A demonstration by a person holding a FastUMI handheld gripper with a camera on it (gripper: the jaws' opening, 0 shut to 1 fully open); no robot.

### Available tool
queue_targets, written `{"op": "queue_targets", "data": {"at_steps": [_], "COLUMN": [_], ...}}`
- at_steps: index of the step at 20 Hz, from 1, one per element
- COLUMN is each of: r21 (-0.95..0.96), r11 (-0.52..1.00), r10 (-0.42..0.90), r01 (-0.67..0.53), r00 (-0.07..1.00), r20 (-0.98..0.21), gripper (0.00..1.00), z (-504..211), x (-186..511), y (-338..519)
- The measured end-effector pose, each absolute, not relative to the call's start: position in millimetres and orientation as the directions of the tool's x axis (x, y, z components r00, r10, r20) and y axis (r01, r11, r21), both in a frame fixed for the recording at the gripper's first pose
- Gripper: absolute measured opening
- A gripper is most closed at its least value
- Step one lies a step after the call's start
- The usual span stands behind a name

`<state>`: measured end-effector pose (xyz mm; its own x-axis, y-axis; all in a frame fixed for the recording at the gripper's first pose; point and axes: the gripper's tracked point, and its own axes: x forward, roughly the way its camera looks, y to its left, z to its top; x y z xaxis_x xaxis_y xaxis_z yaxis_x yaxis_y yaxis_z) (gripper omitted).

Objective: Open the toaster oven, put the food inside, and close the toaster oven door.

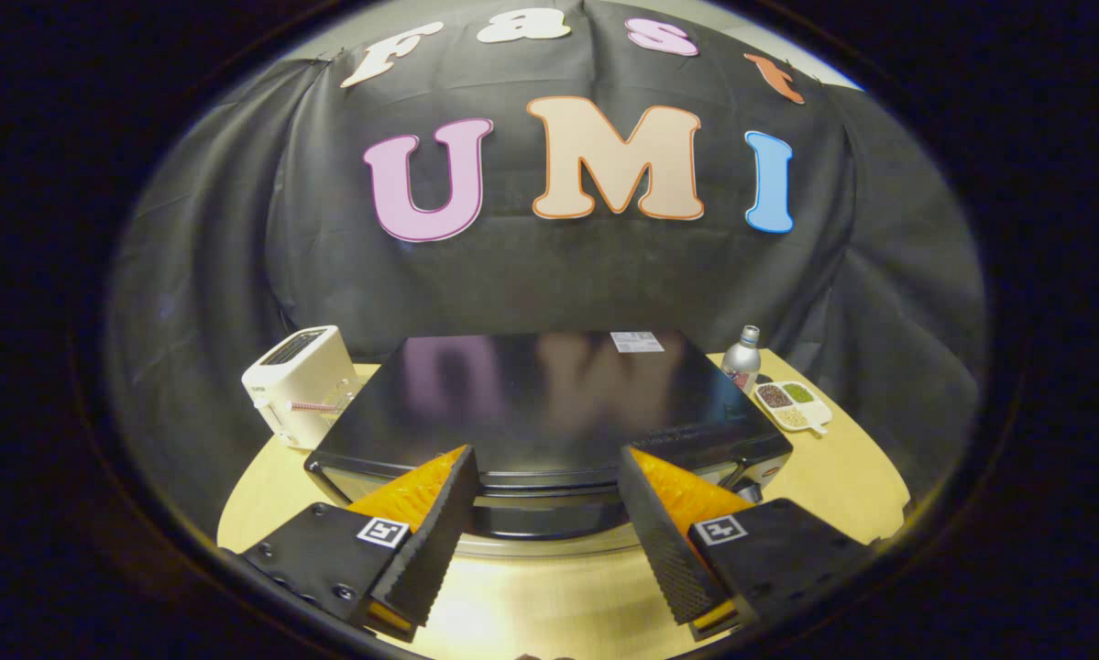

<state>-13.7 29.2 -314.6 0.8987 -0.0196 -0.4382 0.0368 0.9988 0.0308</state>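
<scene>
While the oven door looks closed, a white toaster point(300, 385) stands left of the black toaster oven point(549, 403) on the round table point(842, 477). The gripper point(549, 513) is spread wide, holding nothing, its fingers framing the oven's front edge, probably lined up for the door. Right: a bottle point(741, 357) and snack tray point(792, 405).

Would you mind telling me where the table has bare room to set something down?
The widest bare patch of table lies in front of the toaster oven, under the open gripper. Another lies right of the oven, below the snack tray. It is crowded by the white toaster and by the bottle.
</scene>
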Motion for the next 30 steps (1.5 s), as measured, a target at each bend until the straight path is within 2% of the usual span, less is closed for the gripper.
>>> {"op": "queue_targets", "data": {"at_steps": [15,22,30], "r21": [0.037,0.023,-0.045], "r11": [0.999,0.999,0.998], "r10": [-0.009,-0.019,-0.004], "r01": [0.031,0.037,-0.033], "r00": [0.879,0.842,0.764], "r20": [-0.477,-0.539,-0.646], "gripper": [0.97,0.97,0.94], "z": [-317,-332,-374], "x": [-46,-94,-143], "y": [24,18,21]}}
